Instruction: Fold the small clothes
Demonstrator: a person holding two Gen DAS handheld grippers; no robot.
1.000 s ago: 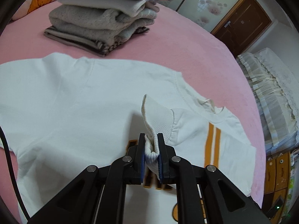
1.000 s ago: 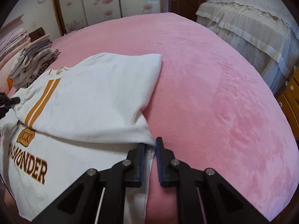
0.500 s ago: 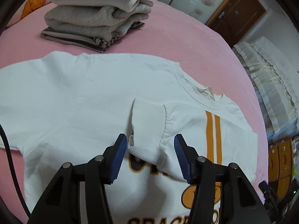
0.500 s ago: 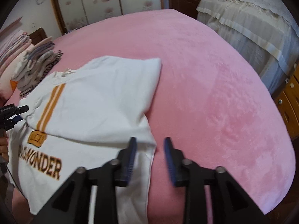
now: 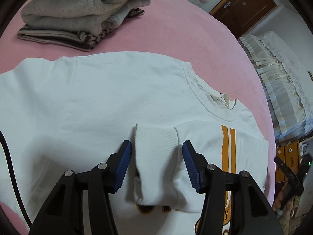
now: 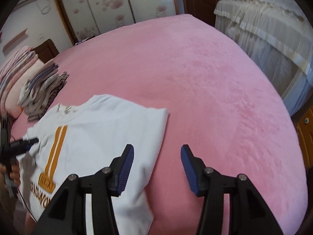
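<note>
Both grippers are the same build: matte black plastic, angular arms that fork out into two fingers. The left gripper (image 5: 156, 164) has ribbed blue pads (image 5: 123, 166) on the inner faces of its fingers, and little round silver screws (image 5: 102, 166) sit on the knuckles behind those pads, two per side. A thin black cable (image 5: 8, 156) curves along the picture edge, left of the left gripper. The right gripper (image 6: 156, 168) has the same blue ribbed pads and silver screw heads.
</note>
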